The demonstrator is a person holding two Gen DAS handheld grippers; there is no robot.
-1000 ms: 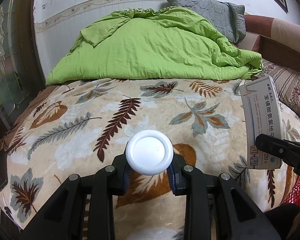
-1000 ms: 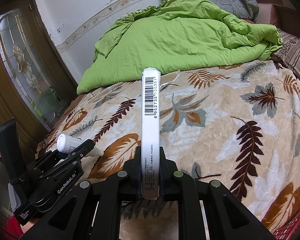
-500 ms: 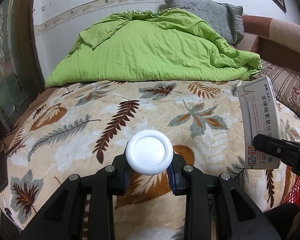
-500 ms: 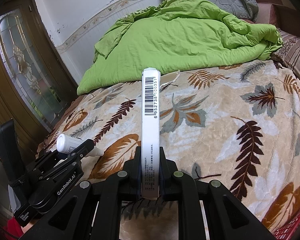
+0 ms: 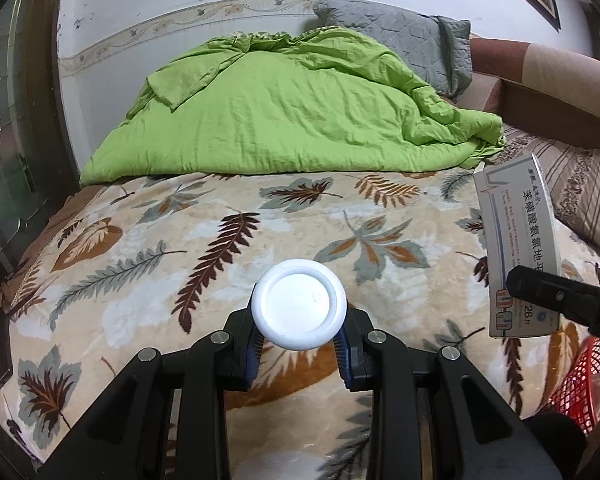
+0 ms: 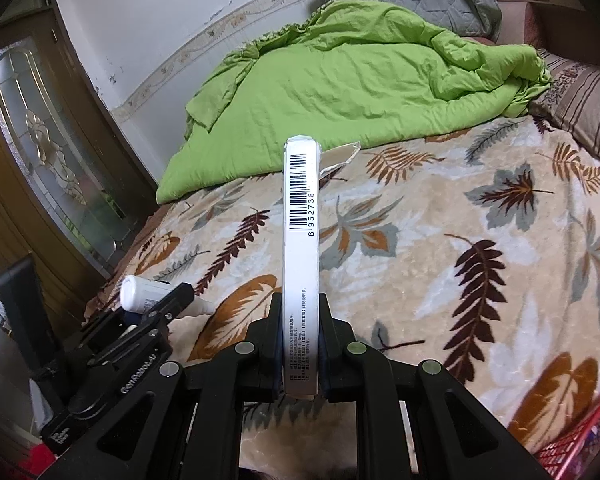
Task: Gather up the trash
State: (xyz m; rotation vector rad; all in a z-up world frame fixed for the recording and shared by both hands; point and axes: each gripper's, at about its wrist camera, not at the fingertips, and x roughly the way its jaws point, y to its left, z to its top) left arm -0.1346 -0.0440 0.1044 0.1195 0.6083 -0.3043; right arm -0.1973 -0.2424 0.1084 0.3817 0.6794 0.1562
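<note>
Bedroom scene: a big bed with a leaf-print blanket [image 5: 204, 240] fills most of both views, and a rumpled green duvet [image 5: 284, 112] is heaped at the far end. Down in the near right corner there's a red mesh basket [image 5: 580, 384], which I'm guessing is where the trash goes.

Both grippers are loaded. The right gripper [image 6: 300, 360] is clamped on the lower end of a thin medicine box [image 6: 300, 240], which stands tall above the jaws. The left gripper [image 5: 299, 354] is squeezing a white bottle [image 5: 299, 305], end-on to the camera.

What worries me: the box is held only at its bottom, so any quick swing toward the basket could lever it loose. The bottle is round and smooth, so it could twist or squirt out. Either one would land on the soft blanket and roll, and both hands heading right together might bump.
</note>
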